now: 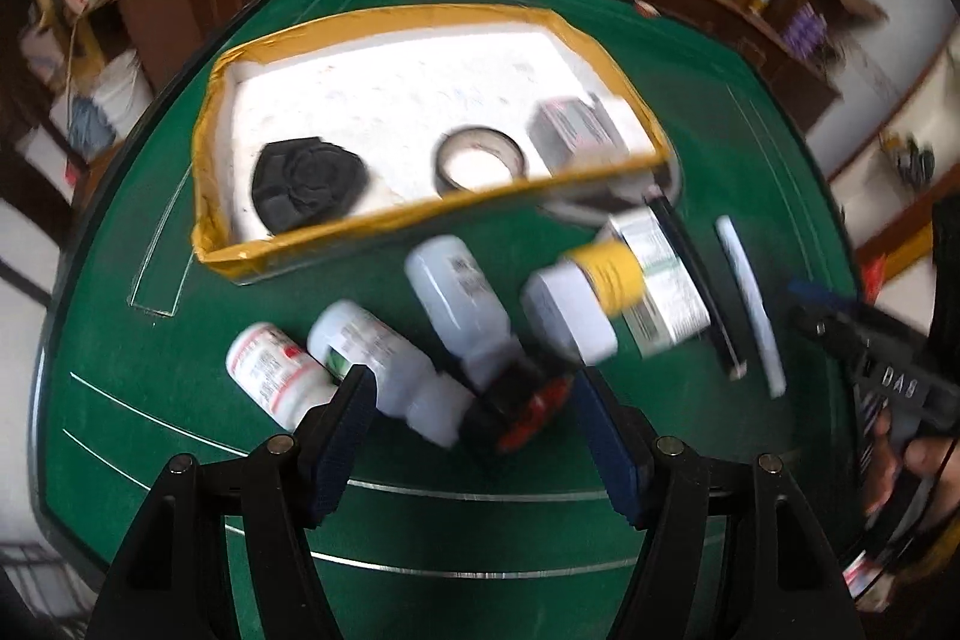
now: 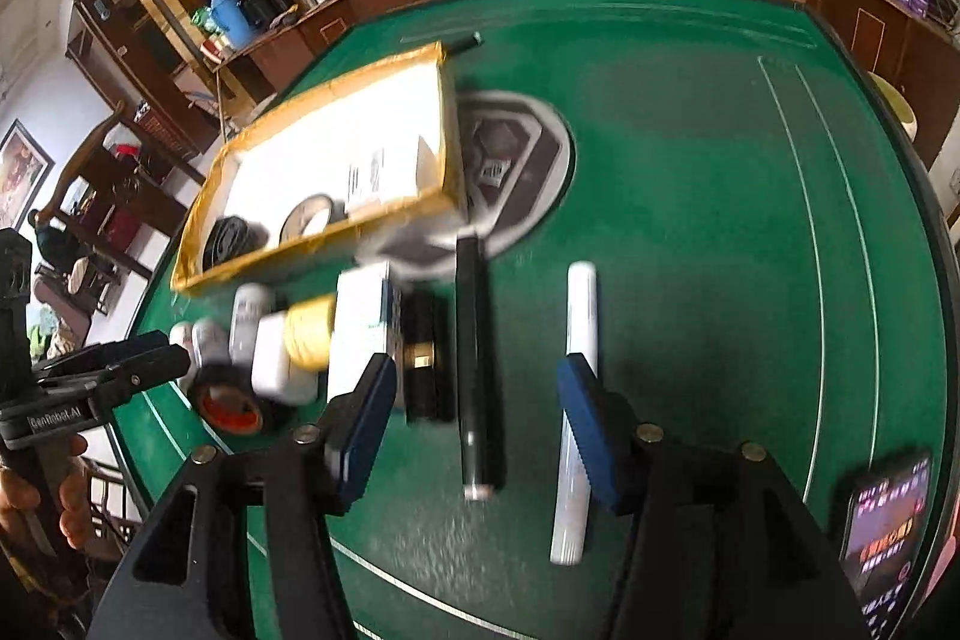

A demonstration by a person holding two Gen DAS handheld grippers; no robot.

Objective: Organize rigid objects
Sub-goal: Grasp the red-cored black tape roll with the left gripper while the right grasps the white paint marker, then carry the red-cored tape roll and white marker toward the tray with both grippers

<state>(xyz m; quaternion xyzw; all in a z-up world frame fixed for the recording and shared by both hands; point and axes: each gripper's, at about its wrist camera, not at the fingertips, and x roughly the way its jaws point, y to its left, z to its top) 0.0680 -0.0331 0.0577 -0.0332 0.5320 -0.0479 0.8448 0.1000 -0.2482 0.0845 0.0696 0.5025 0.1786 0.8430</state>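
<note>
Both grippers, left gripper (image 1: 471, 388) and right gripper (image 2: 477, 379), gape empty over the counter (image 1: 420, 532). Picking step: next, close on one bottle (image 1: 459, 292), carry to tray (image 1: 432, 208).

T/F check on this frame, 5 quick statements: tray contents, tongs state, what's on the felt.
1. Both tongs, left and right, are open and hold nothing. True.
2. The tray holds a tape roll. True.
3. The black round object lies on the felt outside the tray. False: it is inside the tray.
4. The white pen is in the tray. False: it lies on the green table.
5. The yellow-labelled bottle stands upright. False: it lies on its side.
</note>
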